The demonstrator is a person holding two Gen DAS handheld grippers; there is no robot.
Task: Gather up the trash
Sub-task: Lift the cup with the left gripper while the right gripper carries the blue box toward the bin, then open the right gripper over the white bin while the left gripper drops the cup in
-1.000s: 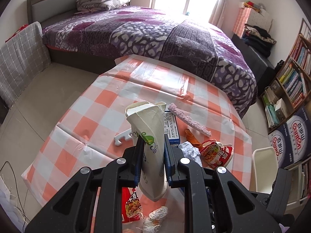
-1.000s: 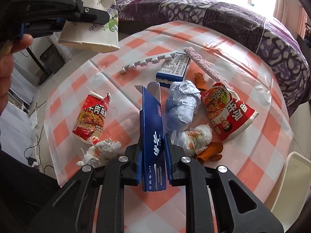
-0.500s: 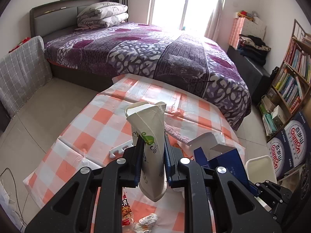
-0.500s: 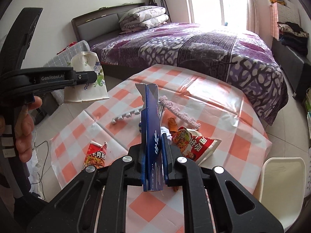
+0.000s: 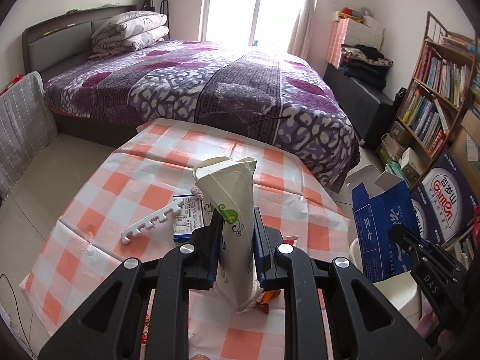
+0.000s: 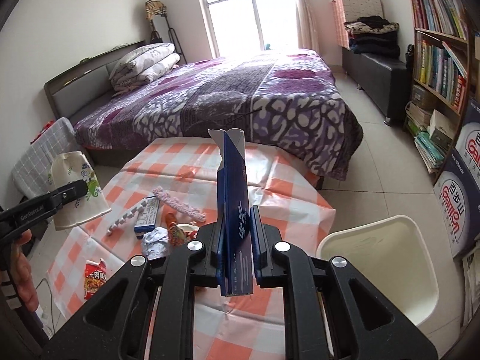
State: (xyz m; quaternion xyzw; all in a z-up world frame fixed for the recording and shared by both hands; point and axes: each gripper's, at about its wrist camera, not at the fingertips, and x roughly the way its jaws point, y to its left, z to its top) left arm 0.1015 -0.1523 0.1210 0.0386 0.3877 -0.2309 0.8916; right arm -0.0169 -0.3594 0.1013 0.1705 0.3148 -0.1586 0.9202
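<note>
While held aloft — one cup [image 5: 231, 210], one carton [image 6: 235, 210].

Small print on the blue-and-white box [image 6: 146, 216] too small to read.

Bedroom, daylight from a tall bright window [image 5: 232, 6] at 12 o'clock.
Purple patterned-quilt bed [image 5: 192, 90] centre; wooden bookshelf [image 5: 435, 96] at 3 o'clock; pale tiled floor [image 6: 387, 162].
</note>
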